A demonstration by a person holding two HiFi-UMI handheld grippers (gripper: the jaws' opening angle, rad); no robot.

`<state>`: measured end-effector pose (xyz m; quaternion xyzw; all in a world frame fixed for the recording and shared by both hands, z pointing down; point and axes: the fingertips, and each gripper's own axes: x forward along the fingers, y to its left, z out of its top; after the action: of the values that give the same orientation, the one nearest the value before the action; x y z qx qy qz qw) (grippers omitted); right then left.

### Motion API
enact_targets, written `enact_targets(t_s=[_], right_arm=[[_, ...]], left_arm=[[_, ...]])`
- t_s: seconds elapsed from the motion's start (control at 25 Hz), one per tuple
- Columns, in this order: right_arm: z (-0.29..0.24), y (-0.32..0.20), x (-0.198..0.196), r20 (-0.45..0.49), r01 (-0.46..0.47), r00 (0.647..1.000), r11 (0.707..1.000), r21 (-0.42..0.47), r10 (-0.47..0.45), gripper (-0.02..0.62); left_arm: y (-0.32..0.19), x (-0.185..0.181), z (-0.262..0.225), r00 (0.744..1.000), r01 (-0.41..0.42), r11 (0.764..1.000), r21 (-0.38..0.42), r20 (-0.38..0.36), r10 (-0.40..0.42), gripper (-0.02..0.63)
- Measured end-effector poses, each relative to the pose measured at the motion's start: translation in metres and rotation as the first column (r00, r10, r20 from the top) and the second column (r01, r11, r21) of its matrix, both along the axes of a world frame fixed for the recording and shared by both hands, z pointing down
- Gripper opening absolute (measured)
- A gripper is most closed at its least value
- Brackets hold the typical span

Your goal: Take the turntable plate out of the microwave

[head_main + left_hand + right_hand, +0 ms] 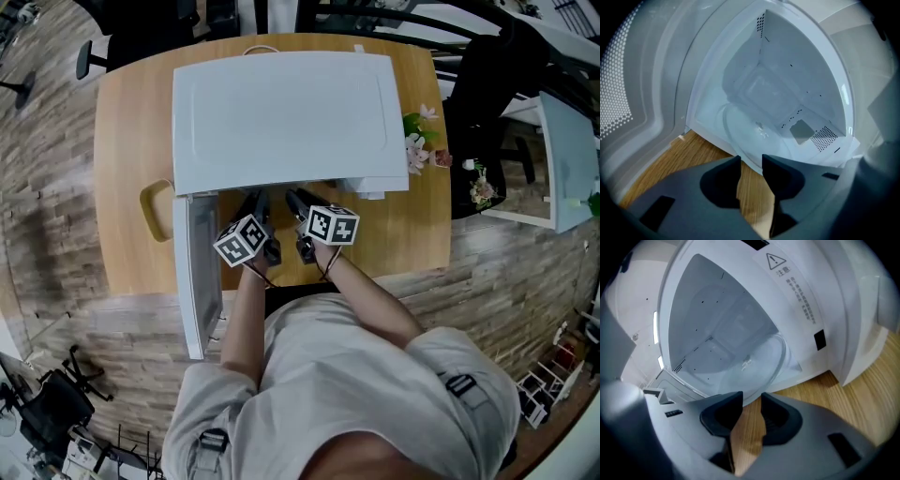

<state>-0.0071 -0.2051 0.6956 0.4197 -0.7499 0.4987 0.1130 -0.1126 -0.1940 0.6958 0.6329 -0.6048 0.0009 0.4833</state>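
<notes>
I have my left gripper (751, 160) and my right gripper (751, 398) side by side at the mouth of the microwave (281, 112). Both tip downward toward the cavity floor. Both sets of fingers are released, each with a narrow gap between the pads. Only the wood of the tabletop (131, 141) shows through those gaps, so I am holding nothing.

The turntable plate (757, 357) is still inside the microwave, lying flat on the cavity floor. In each gripper view its front rim curves just beyond my fingertips at twelve o'clock, near but not touching. The plate is round clear glass, so it has no long axis to line up with; what matters is its thin front edge, which faces me. I judge that neither hand is clearly nearer, as the rim sits about the same way ahead of each.

The door (197, 281) stands swung out at nine o'clock of my left gripper, leaving the opening free. The cavity holds only the plate, and I see nothing resting on the glass.

To my mind the next move is a short push forward and low, so that one finger slides under the rim and the other over it. The glass looks slick and the lip is shallow, so a pinch set too high could slip off.
</notes>
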Motion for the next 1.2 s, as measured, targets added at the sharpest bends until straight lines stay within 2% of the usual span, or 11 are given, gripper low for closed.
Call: enact_targets(t_s=[0.24, 0.44, 0.48, 0.56, 0.64, 0.72, 0.8, 0.92, 1.04, 1.2], right_arm=[[0.006, 0.022, 0.006, -0.034, 0.038, 0.999, 0.999, -0.033, -0.039, 0.129], [0.007, 0.026, 0.005, -0.008, 0.045, 0.999, 0.999, -0.025, -0.045, 0.135], [0.007, 0.024, 0.006, 0.000, 0.049, 0.999, 0.999, -0.018, -0.049, 0.147], [0.005, 0.018, 0.009, 0.008, 0.052, 0.999, 0.999, 0.004, -0.052, 0.220], [0.005, 0.008, 0.014, 0.006, 0.041, 0.999, 0.999, 0.021, -0.041, 0.230], [0.006, -0.001, 0.017, 0.007, 0.027, 1.000, 0.999, 0.020, -0.027, 0.230], [0.009, -0.006, 0.018, 0.008, 0.023, 1.000, 1.000, 0.013, -0.023, 0.224], [0.014, -0.008, 0.019, -0.004, 0.029, 1.000, 1.000, -0.004, -0.029, 0.169], [0.014, -0.006, 0.020, -0.009, 0.040, 0.999, 0.999, -0.010, -0.040, 0.164], [0.010, 0.003, 0.022, -0.008, 0.056, 0.998, 0.998, -0.009, -0.056, 0.166]], left_arm=[[0.024, 0.006, 0.007, 1.000, -0.015, 0.999, -0.043, -0.002, 0.015, 0.155], [0.026, 0.004, 0.008, 1.000, -0.022, 0.999, -0.026, -0.007, 0.022, 0.166], [0.025, 0.003, 0.007, 1.000, -0.015, 1.000, -0.016, -0.023, 0.015, 0.170], [0.020, -0.003, 0.006, 0.996, 0.041, 0.999, 0.018, -0.074, -0.040, 0.182], [0.016, -0.015, 0.006, 0.990, 0.106, 0.994, 0.042, -0.103, -0.101, 0.195], [0.011, -0.021, 0.008, 0.990, 0.113, 0.992, 0.049, -0.090, -0.108, 0.204], [0.006, -0.019, 0.010, 0.995, 0.082, 0.996, 0.042, -0.064, -0.080, 0.204], [0.002, -0.017, 0.011, 0.998, 0.050, 0.998, 0.039, -0.035, -0.048, 0.193], [0.004, -0.016, 0.009, 0.998, 0.048, 0.998, 0.040, -0.041, -0.046, 0.184], [0.017, -0.013, 0.004, 0.999, 0.033, 0.999, 0.030, -0.008, -0.033, 0.189]])
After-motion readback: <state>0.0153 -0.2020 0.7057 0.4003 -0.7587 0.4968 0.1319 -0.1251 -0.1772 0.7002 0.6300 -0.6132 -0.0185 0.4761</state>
